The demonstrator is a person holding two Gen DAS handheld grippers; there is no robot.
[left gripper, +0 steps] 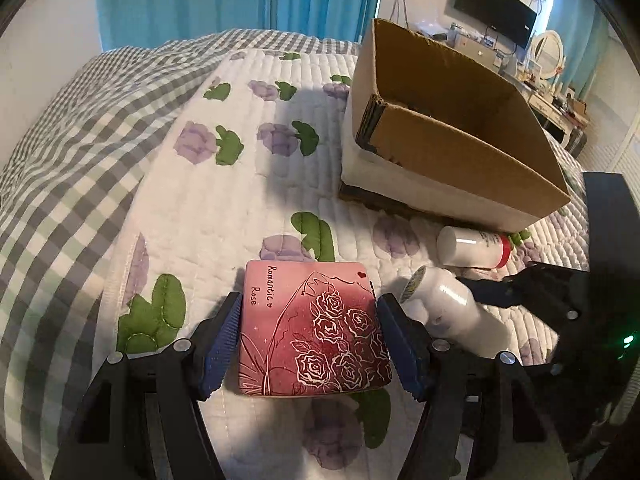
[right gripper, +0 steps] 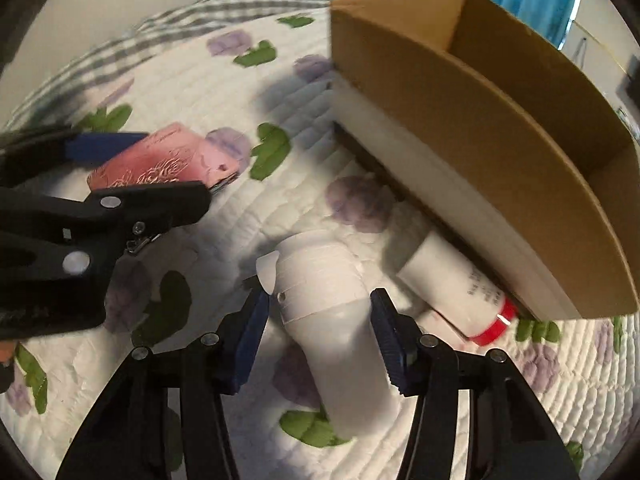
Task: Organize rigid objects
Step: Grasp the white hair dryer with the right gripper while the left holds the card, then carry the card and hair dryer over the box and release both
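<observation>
Pink tin [left gripper: 314,328] clamped in left hand-held gripper [left gripper: 309,344]; white bottle [right gripper: 332,320] between right hand-held gripper's [right gripper: 320,340] spread fingers.

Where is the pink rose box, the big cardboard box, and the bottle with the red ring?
pink rose box [left gripper: 312,328], left wrist view, middle of its lid.
cardboard box [left gripper: 460,152], left wrist view, near brown wall.
bottle with the red ring [right gripper: 460,288], right wrist view, white body.

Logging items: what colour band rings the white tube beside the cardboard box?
Red, clearest in the right wrist view.
</observation>
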